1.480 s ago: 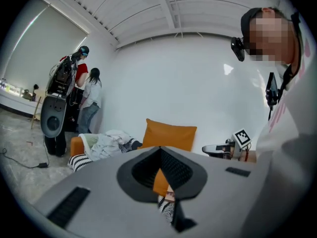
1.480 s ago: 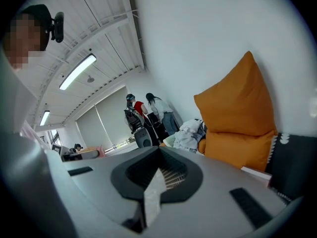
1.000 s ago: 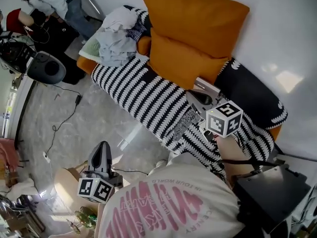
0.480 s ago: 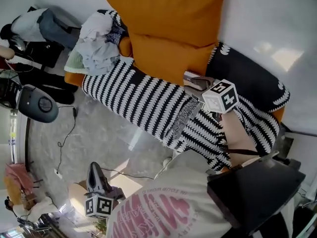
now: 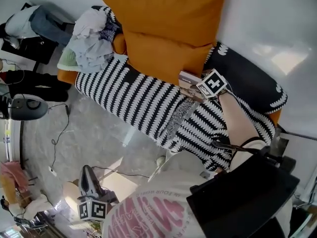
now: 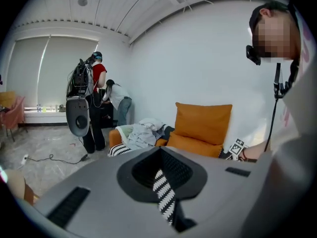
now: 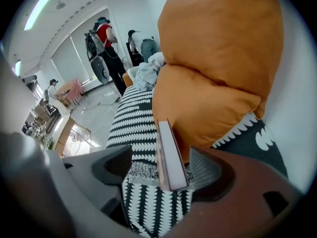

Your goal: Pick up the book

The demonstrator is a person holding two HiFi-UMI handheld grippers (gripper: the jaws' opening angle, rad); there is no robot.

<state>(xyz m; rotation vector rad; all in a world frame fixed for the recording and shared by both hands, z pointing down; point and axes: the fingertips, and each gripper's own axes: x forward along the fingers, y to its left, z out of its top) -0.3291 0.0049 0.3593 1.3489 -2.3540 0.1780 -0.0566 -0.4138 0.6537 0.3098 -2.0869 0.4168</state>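
Right gripper (image 7: 162, 175) is held agape, jaws just opened, astride the book (image 7: 167, 148). Nothing is clamped yet — the lift is still to be done.

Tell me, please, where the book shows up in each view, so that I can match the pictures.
Head view: the book sits centre right, at the foot of the orange cushions.
Left gripper view: the book cannot be made out; that spot is too small to tell.
Right gripper view: the book stands on edge at bottom centre.
Shared landmark: the orange cushions.
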